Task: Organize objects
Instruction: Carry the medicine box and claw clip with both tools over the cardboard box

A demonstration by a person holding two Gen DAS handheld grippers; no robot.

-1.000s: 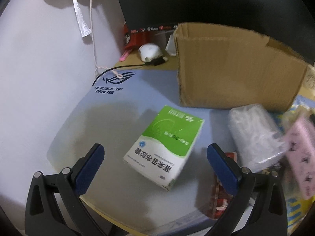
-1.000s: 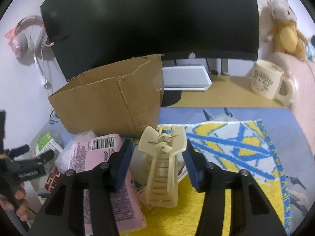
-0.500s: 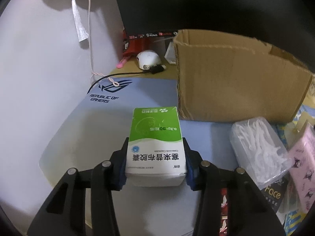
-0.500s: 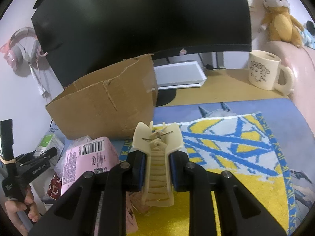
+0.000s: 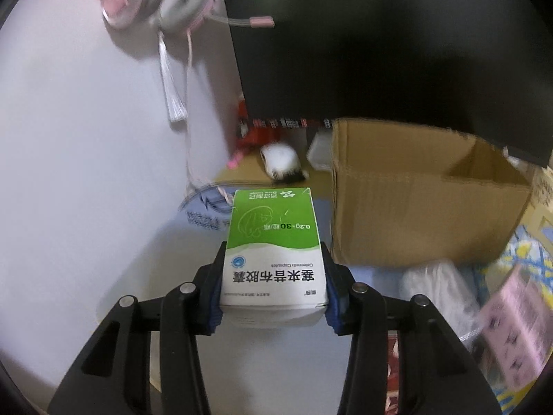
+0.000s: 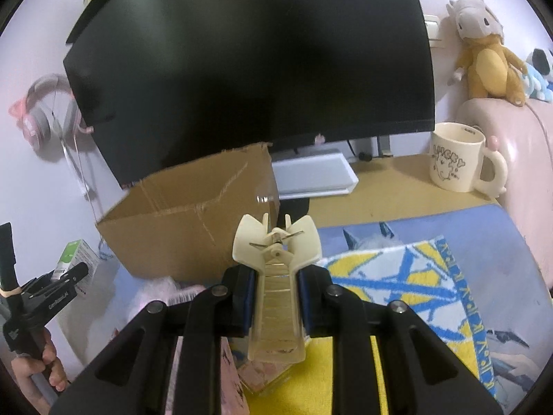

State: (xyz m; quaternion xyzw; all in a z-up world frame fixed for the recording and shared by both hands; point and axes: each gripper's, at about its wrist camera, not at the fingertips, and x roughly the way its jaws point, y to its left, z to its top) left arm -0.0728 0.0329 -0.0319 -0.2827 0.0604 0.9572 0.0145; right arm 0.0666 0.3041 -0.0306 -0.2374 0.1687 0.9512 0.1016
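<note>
Two handheld grippers work over a cluttered desk, each already carrying something. The left gripper (image 5: 273, 297) has its jaws closed on a green and white medicine box (image 5: 273, 245), pressing its two long sides near the end closest to the camera. The medicine box points straight away from the jaws, its long axis in line with them, and it appears lifted off the blue desk mat (image 5: 166, 252).

The right gripper (image 6: 274, 302) has its jaws clamped narrow on a cream hair claw clip (image 6: 276, 276), gripping it around the middle, with its winged end pointing forward.

The relation that matters is the open cardboard box (image 5: 425, 200), the likely place for both things. In the left view it stands ahead and to the right of the medicine box, close by, its near wall higher than the held medicine box. In the right view the same cardboard box (image 6: 186, 228) lies ahead and to the left of the clip, just beyond its tip. It sits between the two hands; neither is clearly nearer.

Only the left view shows a white mouse (image 5: 280, 157) behind the medicine box and blurred packets at lower right. Only the right view shows the open top of the cardboard box, a mug (image 6: 456, 157), a plush toy (image 6: 484, 58), a yellow and blue towel (image 6: 408, 283), and the left gripper seen from outside with the person's hand (image 6: 38, 377) below it.
</note>
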